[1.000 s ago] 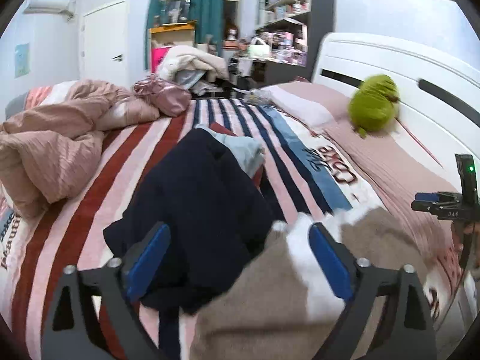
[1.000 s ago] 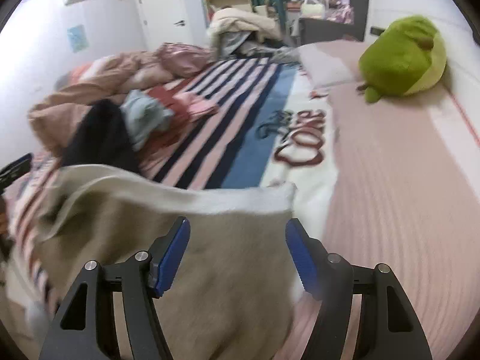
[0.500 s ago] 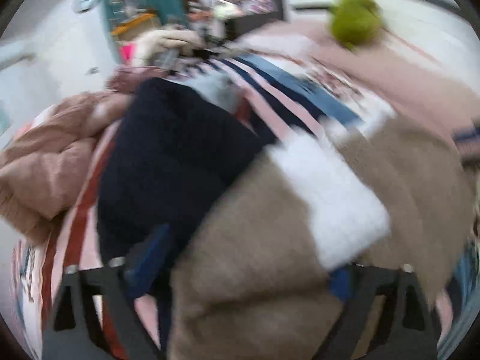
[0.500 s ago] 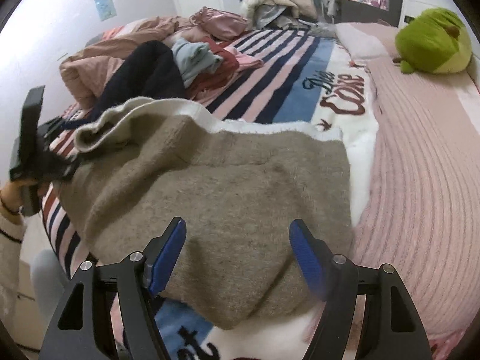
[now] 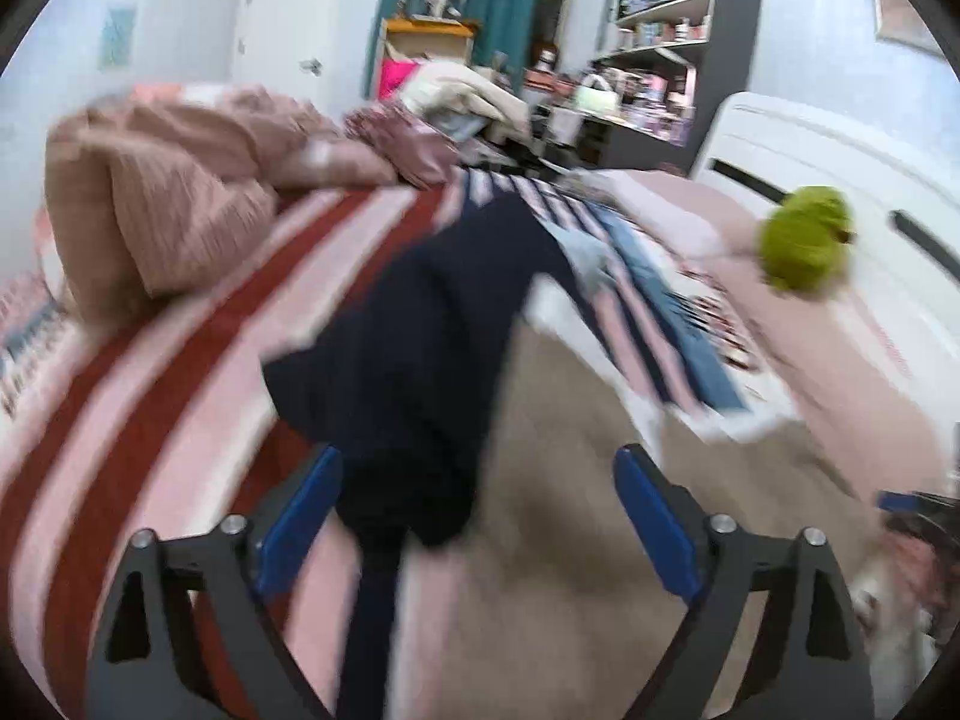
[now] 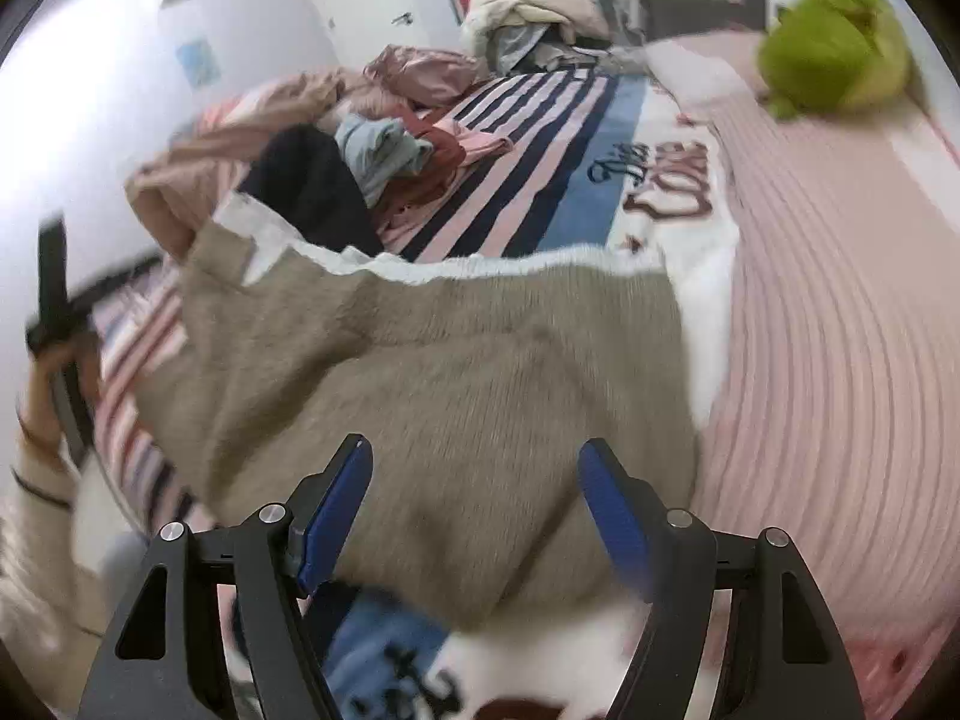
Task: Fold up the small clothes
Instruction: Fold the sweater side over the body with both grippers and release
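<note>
A beige knit garment with a white edge (image 6: pixel 456 384) lies spread flat on the bed; it also shows in the left wrist view (image 5: pixel 570 510). My right gripper (image 6: pixel 474 510) is open and empty, hovering above the garment's near edge. My left gripper (image 5: pixel 477 516) is open and empty, above the garment's left side and the hem of a dark navy garment (image 5: pixel 420 348). The navy garment (image 6: pixel 306 186) lies beside the beige one's far left corner. The left gripper and the hand holding it (image 6: pixel 54 324) show at the left of the right wrist view.
A pile of light blue and red clothes (image 6: pixel 402 162) lies behind the navy garment. A pink crumpled duvet (image 5: pixel 180 192) lies at the left. A green plush toy (image 6: pixel 834 48) sits by the white headboard (image 5: pixel 840 168). The striped blanket (image 6: pixel 528 168) covers the bed.
Both grippers have let go of the beige garment, which was held up and now lies flat on the bed. The left gripper has swung back and turned left; the view is blurred.
</note>
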`<state>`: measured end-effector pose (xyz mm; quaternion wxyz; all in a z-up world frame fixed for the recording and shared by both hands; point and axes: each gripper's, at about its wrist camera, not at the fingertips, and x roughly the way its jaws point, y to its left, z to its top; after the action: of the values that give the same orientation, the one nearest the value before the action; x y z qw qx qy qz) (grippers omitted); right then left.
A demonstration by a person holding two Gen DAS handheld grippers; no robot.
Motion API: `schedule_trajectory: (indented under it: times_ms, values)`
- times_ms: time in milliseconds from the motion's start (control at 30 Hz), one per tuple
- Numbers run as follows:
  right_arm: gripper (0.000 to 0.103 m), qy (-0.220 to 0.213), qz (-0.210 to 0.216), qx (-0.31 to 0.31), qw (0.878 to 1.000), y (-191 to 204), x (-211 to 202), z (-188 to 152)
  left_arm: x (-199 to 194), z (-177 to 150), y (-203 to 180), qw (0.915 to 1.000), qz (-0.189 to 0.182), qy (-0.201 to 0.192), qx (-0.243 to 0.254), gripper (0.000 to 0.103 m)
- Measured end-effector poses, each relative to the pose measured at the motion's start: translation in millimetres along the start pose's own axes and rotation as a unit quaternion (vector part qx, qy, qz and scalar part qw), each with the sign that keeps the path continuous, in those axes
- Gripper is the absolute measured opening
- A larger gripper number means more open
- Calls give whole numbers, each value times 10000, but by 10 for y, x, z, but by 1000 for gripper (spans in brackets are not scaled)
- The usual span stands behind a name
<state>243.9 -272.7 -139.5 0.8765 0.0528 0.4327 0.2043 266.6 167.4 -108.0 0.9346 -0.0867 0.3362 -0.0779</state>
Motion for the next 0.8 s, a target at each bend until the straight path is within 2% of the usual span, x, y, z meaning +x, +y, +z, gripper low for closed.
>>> schedule_trajectory:
  times_ms: [33, 100, 167, 233, 333, 400, 433, 467, 533, 633, 700, 733, 767, 800]
  values:
    - [69, 5, 95, 126, 9999, -21, -61, -120, -103, -139, 10, 9997, -209, 57, -127, 94]
    - [77, 60, 48, 102, 9999, 36, -125, -315, -272, -413, 21, 9974, -577, 189, -398, 97]
    - [87, 90, 277, 116, 9995, 93, -165, -574, -388, -737, 12, 9918, -1024, 319, -697, 98]
    - [92, 268, 734, 540, 9955, 84, -82, -850, -389, -1070, -13, 9835, -1405, 506, -1017, 99]
    - [93, 501, 1114, 1282, 9842, 11, 167, -1101, -292, -1388, -32, 9724, -1728, 606, -1447, 99]
    - [95, 329, 1143, 1502, 9815, 12, 260, -1141, -118, -1516, -50, 9609, -1956, 721, -1821, 99]
    - [95, 84, 1185, 1469, 9820, 40, 255, -1106, -41, -1533, -62, 9585, -2000, 751, -1886, 99]
    - [95, -84, 1401, 1465, 9792, 53, 268, -1058, 22, -1537, -89, 9574, -2026, 716, -1929, 99]
    - [95, -256, 1766, 1750, 9683, 16, 366, -935, 136, -1493, -119, 9552, -2066, 512, -2055, 99]
    - [96, -2, 1698, 2508, 9530, -97, 650, -805, 362, -1395, -86, 9436, -2019, 254, -2612, 99]
    - [97, -181, 1618, 2790, 9464, -132, 712, -727, 437, -1352, -83, 9408, -1964, 122, -2759, 99]
    - [94, -320, 1545, 2956, 9422, -152, 725, -690, 469, -1330, -101, 9391, -1921, 25, -2848, 98]
    - [83, -449, 1506, 3090, 9380, -176, 723, -673, 486, -1308, -102, 9389, -1885, -4, -2880, 90]
    - [76, -613, 1404, 3229, 9339, -197, 709, -666, 502, -1294, -117, 9401, -1786, -28, -2904, 68]
